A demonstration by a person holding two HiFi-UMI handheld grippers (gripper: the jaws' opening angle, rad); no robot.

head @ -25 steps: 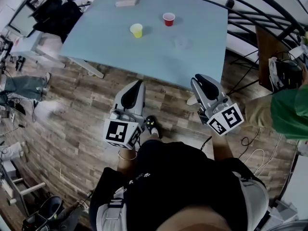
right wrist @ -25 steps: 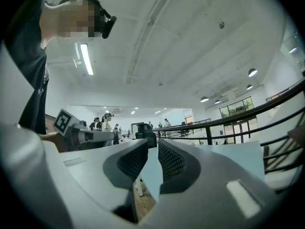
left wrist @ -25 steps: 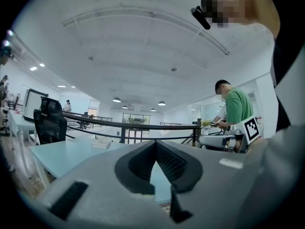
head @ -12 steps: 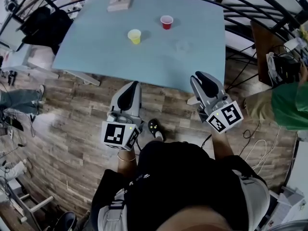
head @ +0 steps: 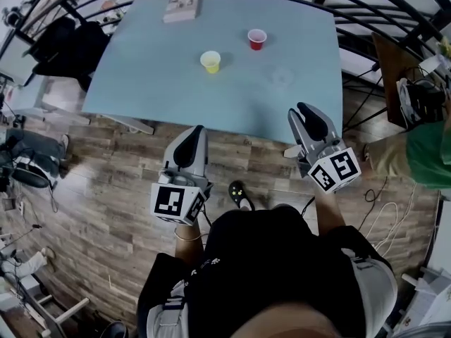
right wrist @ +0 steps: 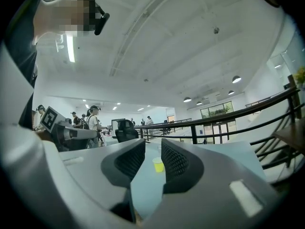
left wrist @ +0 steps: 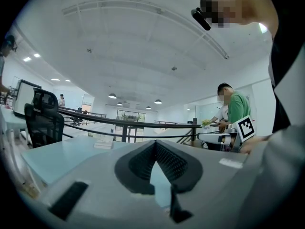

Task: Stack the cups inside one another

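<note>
Our right gripper [head: 308,116] was opening with nothing between its jaws and our left gripper [head: 198,129] was clenched empty, both short of the table [head: 155,83] where the yellow cup [head: 210,61], red cup [head: 257,38] and clear cup [head: 282,77] stood apart, so we judged a wider opening and a level approach best.

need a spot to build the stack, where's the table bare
On the table, bare: left of the yellow cup to the edge, and the near strip before the cups. Crowded: centre-right, around the red cup and clear cup. A box sits at the far edge.
</note>
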